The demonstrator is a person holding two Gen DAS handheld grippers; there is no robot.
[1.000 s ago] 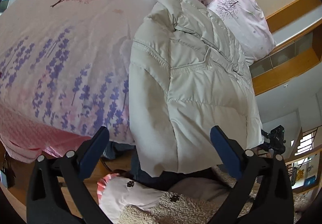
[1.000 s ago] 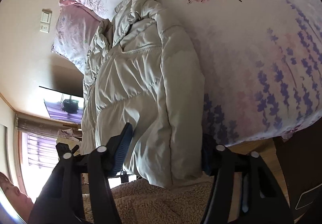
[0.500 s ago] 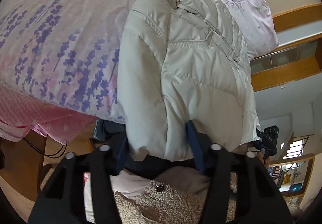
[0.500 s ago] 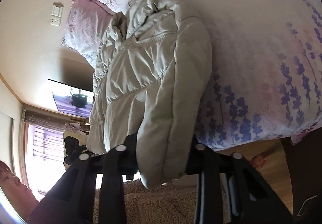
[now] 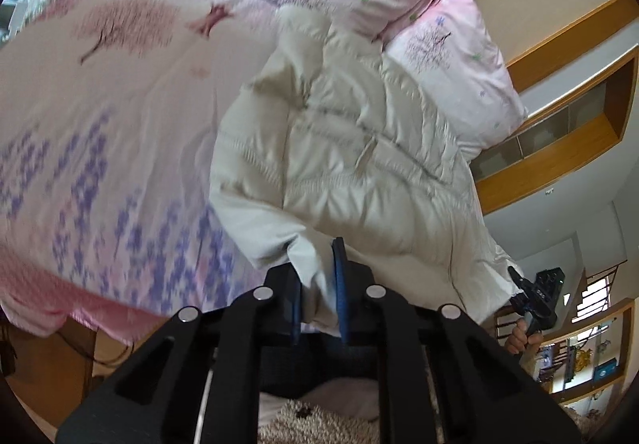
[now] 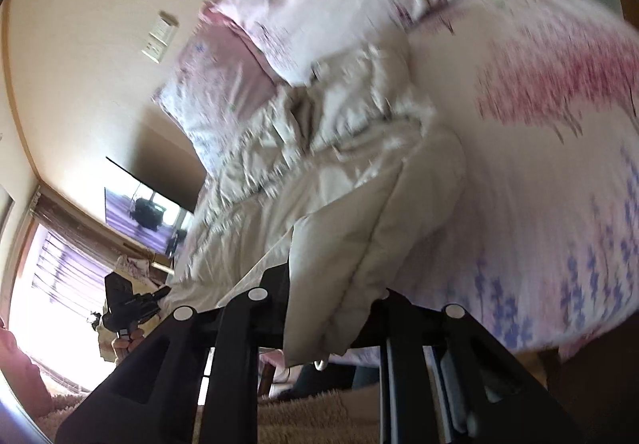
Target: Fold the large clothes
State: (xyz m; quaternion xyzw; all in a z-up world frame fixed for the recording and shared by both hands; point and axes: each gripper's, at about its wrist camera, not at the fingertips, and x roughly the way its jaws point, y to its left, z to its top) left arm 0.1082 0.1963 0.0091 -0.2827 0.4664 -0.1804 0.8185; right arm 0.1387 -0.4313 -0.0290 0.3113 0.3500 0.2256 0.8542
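Observation:
A cream puffer jacket [image 5: 359, 164] lies lengthwise on the bed, collar toward the pillows. My left gripper [image 5: 315, 276] is shut on a near hem corner, with fabric pinched between the blue pads [image 5: 339, 284]. In the right wrist view the jacket [image 6: 359, 204] bulges up where its hem is raised. My right gripper [image 6: 331, 292] has a thick fold of hem between its fingers; its jaws are closing on that fold, and the fabric hides the pads. Each view shows the other gripper at the jacket's far hem corner: right gripper [image 5: 515, 280], left gripper [image 6: 161, 290].
A floral pink and purple duvet [image 5: 100, 124] covers the bed, with two pillows [image 5: 439, 56] at its head. A wooden shelf [image 5: 559, 132] runs along the wall beside the bed. A light switch [image 6: 159, 36] and a bright window [image 6: 48, 284] lie beyond. The person's fluffy top [image 5: 319, 420] fills the bottom.
Both grippers went from wide open around the jacket's near hem to closed on it. Both then rose, lifting the hem off the bed's edge.

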